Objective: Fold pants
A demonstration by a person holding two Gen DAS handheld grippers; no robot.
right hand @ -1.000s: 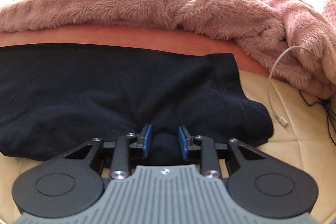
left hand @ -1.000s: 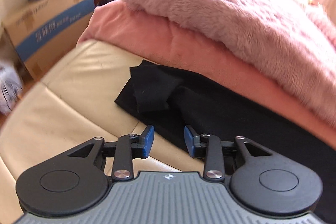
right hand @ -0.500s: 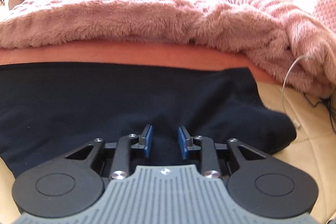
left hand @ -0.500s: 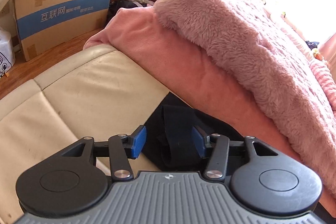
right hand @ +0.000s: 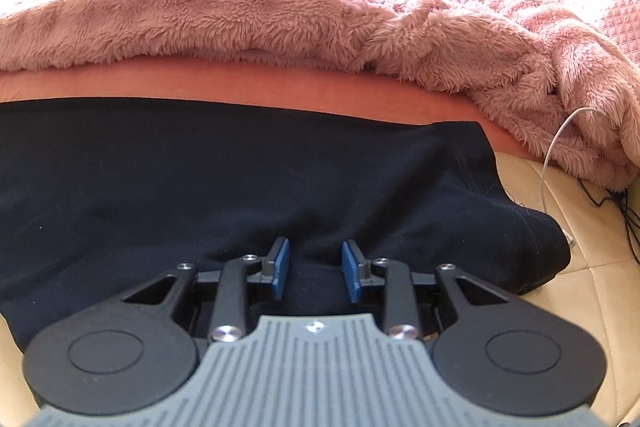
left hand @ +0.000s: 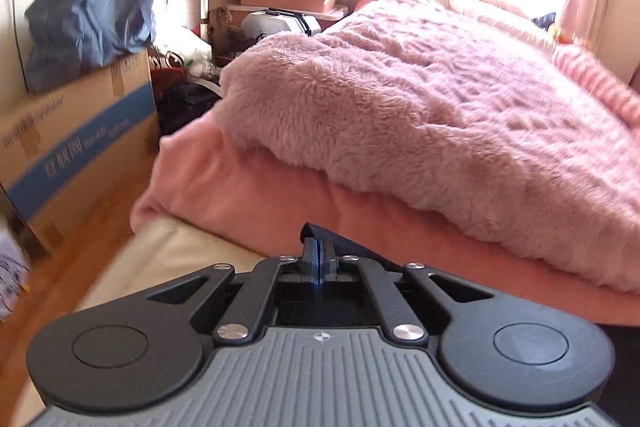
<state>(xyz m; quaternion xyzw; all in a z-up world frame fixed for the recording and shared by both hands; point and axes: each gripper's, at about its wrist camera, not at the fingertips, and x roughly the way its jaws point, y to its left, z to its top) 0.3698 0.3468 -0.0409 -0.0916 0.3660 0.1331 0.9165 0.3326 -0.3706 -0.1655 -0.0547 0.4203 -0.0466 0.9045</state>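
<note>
Left gripper [left hand: 319, 259]: fingers pressed together on a dark corner of the pants [right hand: 248, 179] | right gripper [right hand: 313, 269]: parted, fabric between | pants: flat on cream cushion [right hand: 592, 291], beside pink blanket [right hand: 280, 7] | handling: judged soft, light, limp; grip hems and corners.

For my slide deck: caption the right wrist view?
Open right gripper poised over black pants spread on a cream cushion beside a pink blanket.
</note>
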